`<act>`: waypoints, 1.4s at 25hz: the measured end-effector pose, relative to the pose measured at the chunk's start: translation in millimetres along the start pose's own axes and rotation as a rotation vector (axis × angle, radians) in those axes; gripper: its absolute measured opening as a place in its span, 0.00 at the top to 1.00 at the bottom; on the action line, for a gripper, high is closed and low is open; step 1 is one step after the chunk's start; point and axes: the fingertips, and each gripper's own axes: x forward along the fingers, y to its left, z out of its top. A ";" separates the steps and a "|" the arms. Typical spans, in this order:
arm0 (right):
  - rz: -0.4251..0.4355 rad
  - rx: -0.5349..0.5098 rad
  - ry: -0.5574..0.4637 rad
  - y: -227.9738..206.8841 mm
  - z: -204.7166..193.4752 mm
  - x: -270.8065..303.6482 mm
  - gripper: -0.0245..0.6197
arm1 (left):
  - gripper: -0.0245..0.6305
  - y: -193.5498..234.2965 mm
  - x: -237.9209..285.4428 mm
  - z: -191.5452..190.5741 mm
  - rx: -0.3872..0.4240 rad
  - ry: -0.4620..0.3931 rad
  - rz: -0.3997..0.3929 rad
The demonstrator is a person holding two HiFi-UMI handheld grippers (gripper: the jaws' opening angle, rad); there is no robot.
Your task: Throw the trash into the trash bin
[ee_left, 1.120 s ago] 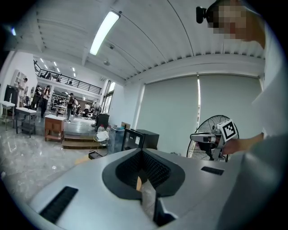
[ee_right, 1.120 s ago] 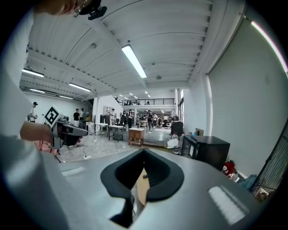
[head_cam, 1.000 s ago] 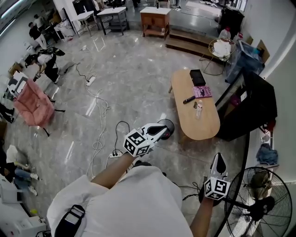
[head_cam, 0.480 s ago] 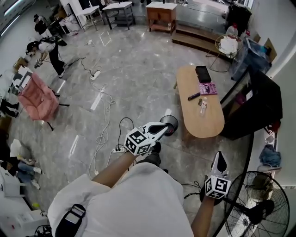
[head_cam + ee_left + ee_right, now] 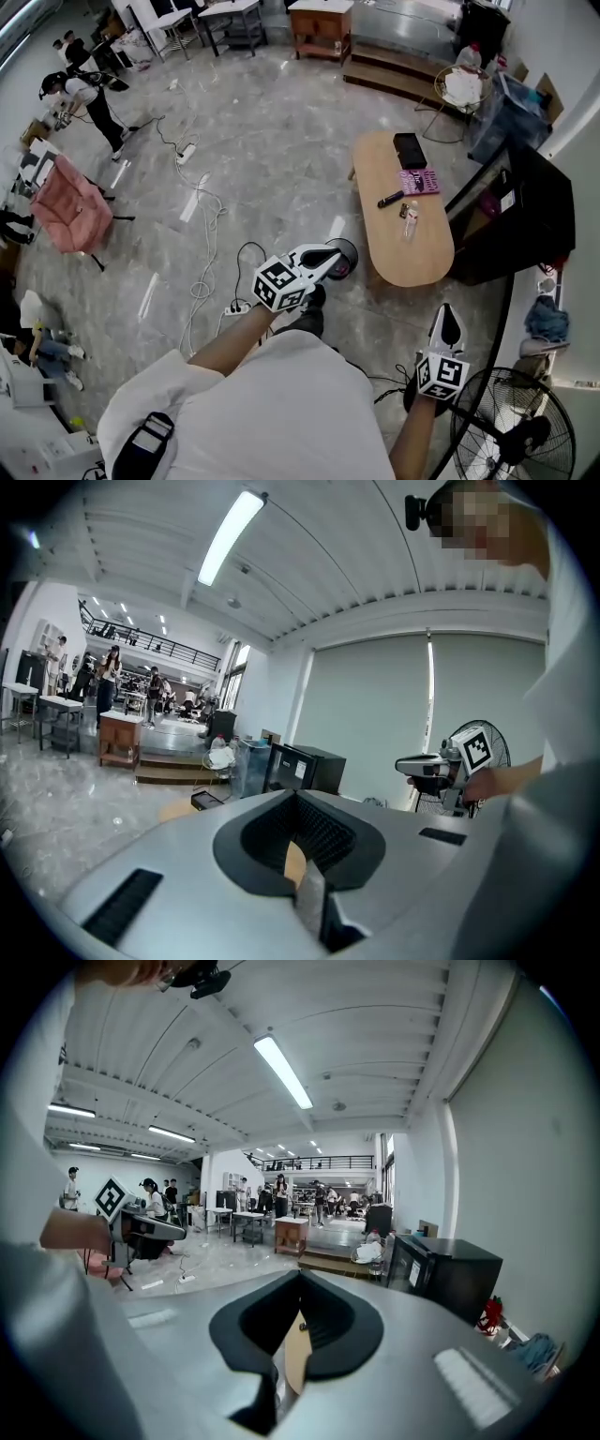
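In the head view an oval wooden table [image 5: 412, 258] carries a clear plastic bottle [image 5: 406, 221], a black remote [image 5: 389, 200], a pink booklet [image 5: 416, 182] and a black box [image 5: 410, 150]. A small round dark container [image 5: 347, 264] stands on the floor by the table's near left edge. My left gripper [image 5: 336, 254] hovers just above and in front of that container, shut and empty. My right gripper [image 5: 444, 317] is lower right, short of the table's near end, also shut and empty. In each gripper view the jaws, left [image 5: 298, 806] and right [image 5: 300, 1286], meet with nothing between them.
A black cabinet [image 5: 520, 216] stands right of the table, and a floor fan [image 5: 520, 427] is at the lower right. Cables and a power strip [image 5: 234, 307] lie on the marble floor to the left. A wire basket [image 5: 457, 92] is far behind, and a pink chair [image 5: 70, 216] and people are far left.
The person has stepped forward, carrying both grippers a little toward the table and slightly lower. A foot now shows under the left gripper. Both jaws stay shut.
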 end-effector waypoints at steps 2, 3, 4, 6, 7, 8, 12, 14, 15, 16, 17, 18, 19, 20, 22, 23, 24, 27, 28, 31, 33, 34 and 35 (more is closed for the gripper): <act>-0.003 -0.001 0.005 0.1 3.5 17.6 0.95 | 0.95 15.1 9.7 5.7 0.001 0.002 -0.006; -0.005 -0.001 0.007 -0.4 5.2 27.0 0.95 | 0.95 23.1 15.2 8.6 0.000 0.002 -0.010; -0.008 -0.001 0.010 -1.3 6.9 36.5 0.95 | 0.95 31.1 21.1 11.7 0.000 0.003 -0.014; -0.014 0.001 0.016 -3.0 10.1 55.8 0.95 | 0.95 47.6 32.1 18.2 0.002 0.006 -0.023; -0.018 0.002 0.020 -3.4 11.7 65.5 0.95 | 0.95 56.5 37.0 21.5 0.006 0.007 -0.027; -0.021 0.003 0.024 -3.8 13.2 75.5 0.95 | 0.95 66.1 42.0 24.8 0.010 0.008 -0.030; -0.034 0.005 0.039 -5.7 19.3 118.4 0.95 | 0.95 108.2 61.9 35.8 0.010 0.016 -0.034; -0.039 0.010 0.046 -6.5 21.7 140.0 0.95 | 0.95 127.8 71.6 40.0 0.006 0.023 -0.038; -0.042 0.012 0.049 -7.0 23.0 150.7 0.95 | 0.95 136.9 76.6 42.2 0.006 0.027 -0.042; -0.045 0.012 0.053 -7.2 24.5 161.2 0.95 | 0.95 145.6 81.6 44.6 0.007 0.030 -0.047; -0.049 0.012 0.056 -7.2 26.1 171.5 0.95 | 0.95 154.0 86.3 47.2 0.007 0.033 -0.053; -0.053 0.009 0.061 -6.6 27.7 181.3 0.95 | 0.95 162.4 90.8 49.5 0.008 0.037 -0.059; -0.056 0.005 0.065 -5.7 29.0 190.5 0.95 | 0.95 170.8 94.9 51.5 0.009 0.040 -0.065; -0.060 -0.001 0.071 -4.6 30.2 198.9 0.95 | 0.95 179.1 98.8 53.2 0.010 0.044 -0.070; -0.067 -0.017 0.082 -3.4 32.8 213.8 0.95 | 0.95 195.4 106.0 57.4 0.016 0.051 -0.074; -0.070 -0.026 0.088 -3.8 34.0 220.4 0.95 | 0.95 202.7 109.7 59.9 0.018 0.053 -0.076; -0.073 -0.033 0.094 -4.8 35.0 226.5 0.95 | 0.95 209.0 113.3 62.3 0.021 0.055 -0.078; -0.081 -0.040 0.108 -9.5 36.2 240.2 0.95 | 0.95 221.5 123.3 66.0 0.027 0.061 -0.085; -0.081 -0.040 0.111 -11.5 36.3 243.9 0.95 | 0.95 224.0 126.5 66.0 0.026 0.063 -0.085; -0.072 -0.040 0.123 -17.3 36.1 254.9 0.95 | 0.95 227.8 135.0 65.2 0.013 0.067 -0.080; -0.057 -0.044 0.131 -22.2 36.4 262.2 0.95 | 0.95 227.0 141.3 64.7 0.003 0.070 -0.072; -0.047 -0.047 0.134 -25.1 36.7 265.7 0.95 | 0.95 225.5 144.6 64.2 -0.003 0.071 -0.068; -0.035 -0.052 0.136 -28.5 36.7 269.0 0.95 | 0.95 223.4 148.1 63.5 -0.008 0.072 -0.062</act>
